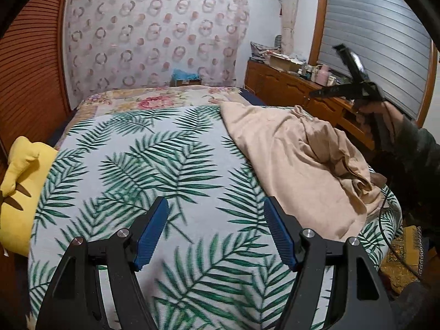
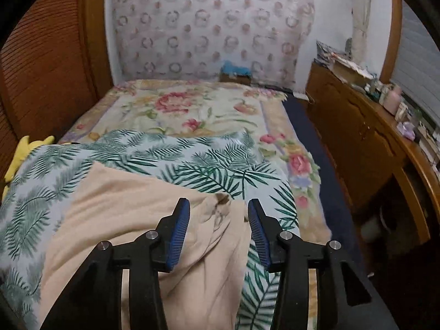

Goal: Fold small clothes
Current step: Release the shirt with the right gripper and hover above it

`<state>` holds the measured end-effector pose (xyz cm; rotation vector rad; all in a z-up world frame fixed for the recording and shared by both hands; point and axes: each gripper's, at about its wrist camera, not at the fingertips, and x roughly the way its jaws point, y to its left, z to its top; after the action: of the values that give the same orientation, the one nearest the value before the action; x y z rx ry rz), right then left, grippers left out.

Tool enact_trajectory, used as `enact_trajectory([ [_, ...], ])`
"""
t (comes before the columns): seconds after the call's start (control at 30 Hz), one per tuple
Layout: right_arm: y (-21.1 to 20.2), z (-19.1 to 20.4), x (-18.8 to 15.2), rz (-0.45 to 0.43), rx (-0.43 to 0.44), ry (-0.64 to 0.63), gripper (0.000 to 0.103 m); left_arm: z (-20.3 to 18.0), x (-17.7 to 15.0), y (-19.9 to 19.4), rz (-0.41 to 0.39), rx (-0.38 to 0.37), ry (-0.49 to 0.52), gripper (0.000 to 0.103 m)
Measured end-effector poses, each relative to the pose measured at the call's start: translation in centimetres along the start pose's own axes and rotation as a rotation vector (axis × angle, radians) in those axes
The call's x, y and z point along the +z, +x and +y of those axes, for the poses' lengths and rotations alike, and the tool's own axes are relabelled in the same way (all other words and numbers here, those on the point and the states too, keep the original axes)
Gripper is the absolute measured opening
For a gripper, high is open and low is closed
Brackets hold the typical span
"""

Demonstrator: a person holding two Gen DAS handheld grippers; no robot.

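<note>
A bed [image 1: 115, 148] under a palm-leaf cover fills both views, with a yellow cushion [image 1: 24, 181] at its left edge and a wooden dresser [image 2: 354, 137] along the right. The beige garment [image 1: 288, 159] lies crumpled on the bed's right side, bunched near the edge. The left gripper [image 1: 216, 233] hangs over bare cover, jaws wide apart and empty. The right gripper [image 2: 218, 233] is above the garment, jaws parted with nothing pinched; the cloth looks to lie below them rather than between, though blur makes that uncertain. The step probably calls for spreading the garment flat first: each gripper should take a single-layer corner and draw outward before any fold.
</note>
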<state>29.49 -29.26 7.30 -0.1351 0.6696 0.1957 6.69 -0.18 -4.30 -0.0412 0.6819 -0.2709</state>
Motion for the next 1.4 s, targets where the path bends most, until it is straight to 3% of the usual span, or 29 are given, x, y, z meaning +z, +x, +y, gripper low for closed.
enact_trajectory([
  [0.1,-3.5,1.7,-1.8,-0.036,0.053,-0.037,0.046,-1.2,-0.1,0.6,0.011,-0.02,0.014,0.073],
  [0.2,-6.3,3.0,-5.6,-0.048,0.111,-0.094,0.046,-2.4,-0.3,1.1,0.015,-0.049,0.015,0.073],
  [0.5,-8.8,5.2,-14.0,0.015,0.239,-0.138,0.046,-4.7,-2.1,2.2,0.067,-0.08,0.031,0.072],
  [0.67,-7.2,4.9,-15.2,0.048,0.282,-0.152,0.046,-4.2,-3.1,1.9,0.07,-0.084,0.012,0.072],
  [0.83,-6.6,5.1,-14.1,0.056,0.254,-0.148,0.046,-3.9,-4.3,1.9,0.075,-0.057,0.007,0.072],
  [0.97,-7.8,4.6,-14.8,0.074,0.246,-0.145,0.046,-3.9,-4.2,1.3,0.027,-0.057,0.004,0.072],
  [1.07,-8.4,4.6,-15.1,0.051,0.275,-0.131,0.013,-4.0,-4.2,1.4,0.026,-0.066,0.013,0.072],
  [1.1,-8.6,4.6,-15.5,0.036,0.282,-0.119,0.01,-4.0,-4.2,1.3,0.02,-0.064,0.015,0.073],
  [1.27,-11.9,2.6,-16.8,-0.041,0.294,-0.036,0.008,-4.3,-4.3,0.8,-0.012,-0.022,0.033,0.073],
  [1.4,-12.9,1.2,-18.0,-0.027,0.284,0.004,0.008,-4.6,-4.2,0.6,-0.016,-0.007,0.051,0.072],
])
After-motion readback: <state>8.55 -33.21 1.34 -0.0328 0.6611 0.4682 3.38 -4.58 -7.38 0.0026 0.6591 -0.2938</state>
